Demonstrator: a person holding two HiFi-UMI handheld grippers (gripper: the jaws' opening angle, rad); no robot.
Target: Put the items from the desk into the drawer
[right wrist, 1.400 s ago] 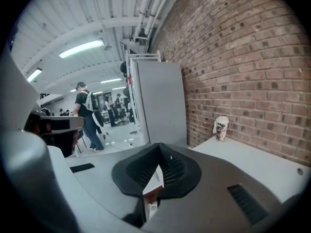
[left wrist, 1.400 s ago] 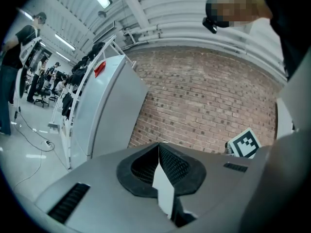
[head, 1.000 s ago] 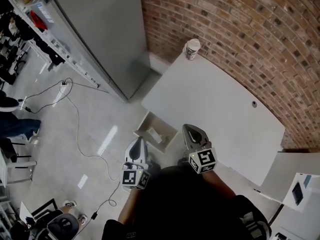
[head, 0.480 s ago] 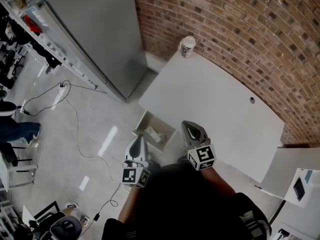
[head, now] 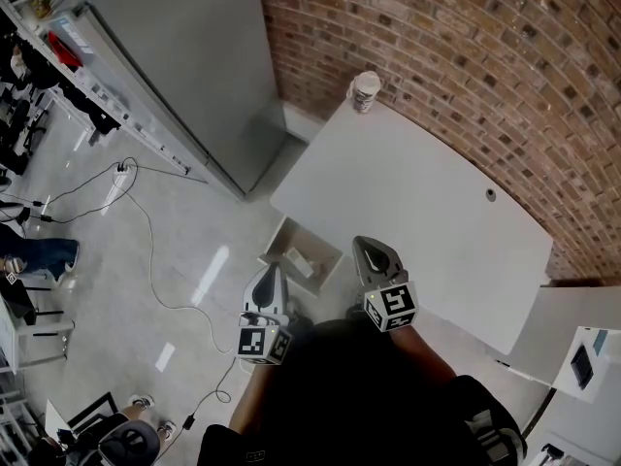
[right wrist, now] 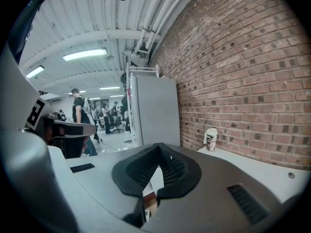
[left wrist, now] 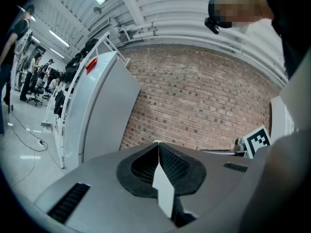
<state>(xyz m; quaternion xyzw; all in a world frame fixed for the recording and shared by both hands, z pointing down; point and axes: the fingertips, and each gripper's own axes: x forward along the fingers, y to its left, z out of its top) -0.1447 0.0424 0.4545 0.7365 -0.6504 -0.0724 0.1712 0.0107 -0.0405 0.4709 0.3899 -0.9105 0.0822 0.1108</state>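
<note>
The left gripper [head: 271,272] is held with its jaws pressed together and nothing between them, as its own view shows. The right gripper [head: 369,249] is likewise closed and empty, its pads meeting at the tip. Both are held low in front of the person. The right one lies over the near edge of the desk [head: 417,212], and the left one is just beside the open drawer [head: 287,233].

The drawer is seen pulled out below the desk's near left corner. A pale item [head: 303,263] lies inside it, too small to be identified. A paper cup [head: 366,91] stands upright at the far corner of the desk, close to the brick wall [head: 466,56] and well apart from both grippers. A small round hole [head: 491,195] is the only other mark made out on the desktop. A grey cabinet [head: 184,56] stands to the left of the desk, and a cable [head: 146,231] trails across the floor.

Compared with a second ago, very little has changed. Both grippers are found in nearly the same places and are as tightly closed as before. The cup and desk appear slightly further left and higher in the head view, so the camera seems to have shifted rather than the objects. The legs of a person [head: 39,253] at the left edge have moved a little lower in the view.
</note>
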